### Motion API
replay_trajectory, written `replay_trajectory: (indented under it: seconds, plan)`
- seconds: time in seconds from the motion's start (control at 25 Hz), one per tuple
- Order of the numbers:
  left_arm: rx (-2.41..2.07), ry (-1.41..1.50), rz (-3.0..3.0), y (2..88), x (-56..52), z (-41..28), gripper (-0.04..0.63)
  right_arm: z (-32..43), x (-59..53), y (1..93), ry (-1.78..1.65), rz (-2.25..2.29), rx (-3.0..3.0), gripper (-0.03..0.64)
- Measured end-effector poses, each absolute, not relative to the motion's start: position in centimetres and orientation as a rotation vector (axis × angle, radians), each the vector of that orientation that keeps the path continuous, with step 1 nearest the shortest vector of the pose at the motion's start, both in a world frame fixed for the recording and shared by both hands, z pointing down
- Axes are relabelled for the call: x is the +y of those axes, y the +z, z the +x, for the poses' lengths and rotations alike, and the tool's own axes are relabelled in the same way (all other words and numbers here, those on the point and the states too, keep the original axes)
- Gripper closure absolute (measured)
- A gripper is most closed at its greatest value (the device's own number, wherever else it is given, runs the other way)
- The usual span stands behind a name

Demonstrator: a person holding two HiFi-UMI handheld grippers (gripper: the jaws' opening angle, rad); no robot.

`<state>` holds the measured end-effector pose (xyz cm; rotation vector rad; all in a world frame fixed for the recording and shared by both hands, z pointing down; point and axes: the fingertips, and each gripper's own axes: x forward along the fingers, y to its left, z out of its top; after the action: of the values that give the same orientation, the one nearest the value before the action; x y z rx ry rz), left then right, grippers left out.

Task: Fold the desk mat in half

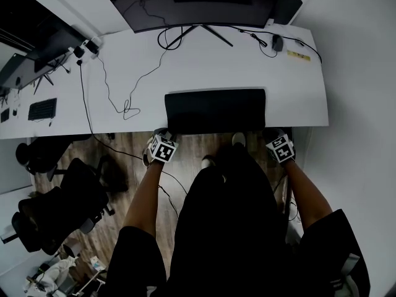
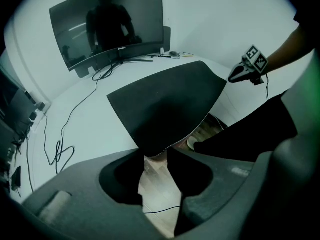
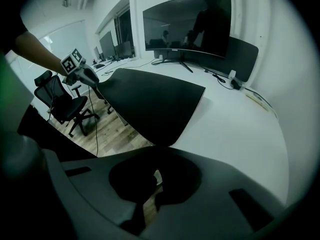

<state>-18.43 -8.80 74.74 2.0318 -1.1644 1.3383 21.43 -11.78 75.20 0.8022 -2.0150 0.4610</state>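
The black desk mat (image 1: 215, 110) lies flat at the front of the white desk (image 1: 297, 104), its near edge hanging slightly over the desk's front. My left gripper (image 1: 163, 135) is at the mat's near left corner. In the left gripper view that corner (image 2: 156, 151) reaches the tips of my left gripper (image 2: 156, 158), whose jaws stand apart with floor showing between them. My right gripper (image 1: 273, 135) is at the near right corner. In the right gripper view the mat (image 3: 150, 101) runs down into the right gripper (image 3: 162, 154), which is shut on that corner.
A wide curved monitor (image 1: 192, 2) stands at the back of the desk, with cables (image 1: 127, 107) trailing across the left part. Small items (image 1: 277, 42) lie at the back right. Office chairs (image 1: 62, 197) stand on the wooden floor to the left. The person's legs (image 1: 229, 215) are between the grippers.
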Motion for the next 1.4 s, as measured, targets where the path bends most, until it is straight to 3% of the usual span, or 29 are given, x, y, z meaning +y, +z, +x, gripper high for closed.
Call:
replay_trajectory:
  seconds: [0.2, 0.72, 1.24, 1.4]
  plan:
    - [-1.180, 1.314, 1.986, 75.2, -7.9, -20.0, 0.430, 22.3, -11.7, 75.1, 0.518, 0.848, -1.995, 0.617]
    - [-1.386, 1.071, 1.999, 71.7, -7.9, -23.6, 0.430, 20.1, -11.9, 71.7, 0.536, 1.015, -2.067, 0.617]
    - [-1.560, 0.108, 2.073, 57.3, -4.1, -21.1, 0.445, 16.9, -9.4, 57.0, 0.494, 1.298, -2.294, 0.617]
    - [-1.633, -0.215, 2.058, 51.5, -2.9, -19.4, 0.532, 18.3, -8.3, 51.8, 0.405, 1.346, -2.364, 0.617]
